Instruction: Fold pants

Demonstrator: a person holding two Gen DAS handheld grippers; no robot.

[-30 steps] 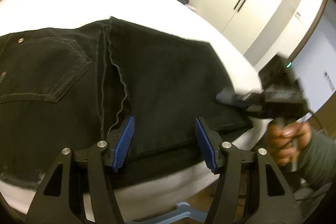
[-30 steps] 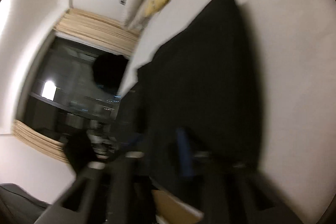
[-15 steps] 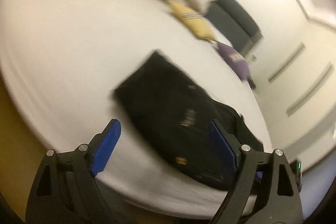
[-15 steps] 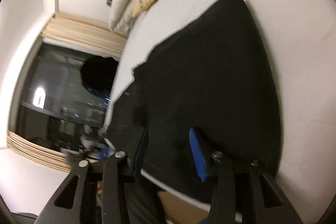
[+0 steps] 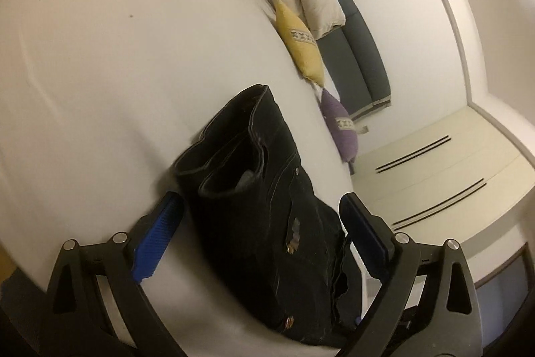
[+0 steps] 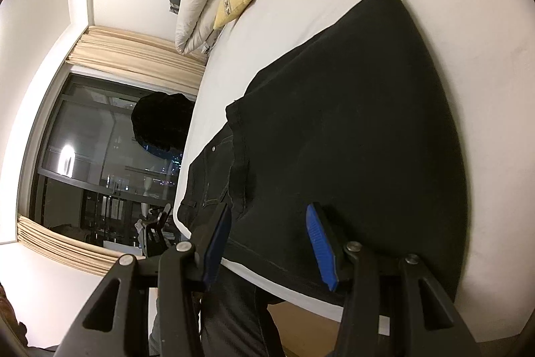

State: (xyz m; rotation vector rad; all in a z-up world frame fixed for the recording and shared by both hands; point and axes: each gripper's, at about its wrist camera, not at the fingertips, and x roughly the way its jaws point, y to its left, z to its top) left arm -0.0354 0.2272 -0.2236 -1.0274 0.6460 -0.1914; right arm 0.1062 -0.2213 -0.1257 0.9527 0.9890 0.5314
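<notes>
Both pairs of blue-padded fingers stand wide apart, holding nothing. The left gripper point(image 5: 260, 236) straddles the waistband end of the folded black denim pants point(image 5: 260, 189), which lie on the white bed point(image 5: 100, 56), long axis running away from it. The right gripper point(image 6: 267, 240) hovers at their hem edge, nearer. A second ago the left faced the pants side-on.

Our left gripper point(image 5: 260, 225) and right gripper point(image 6: 269, 231) have black triangular-cutout arms, silver screws and ribbed blue pads point(image 6: 319, 245).
</notes>
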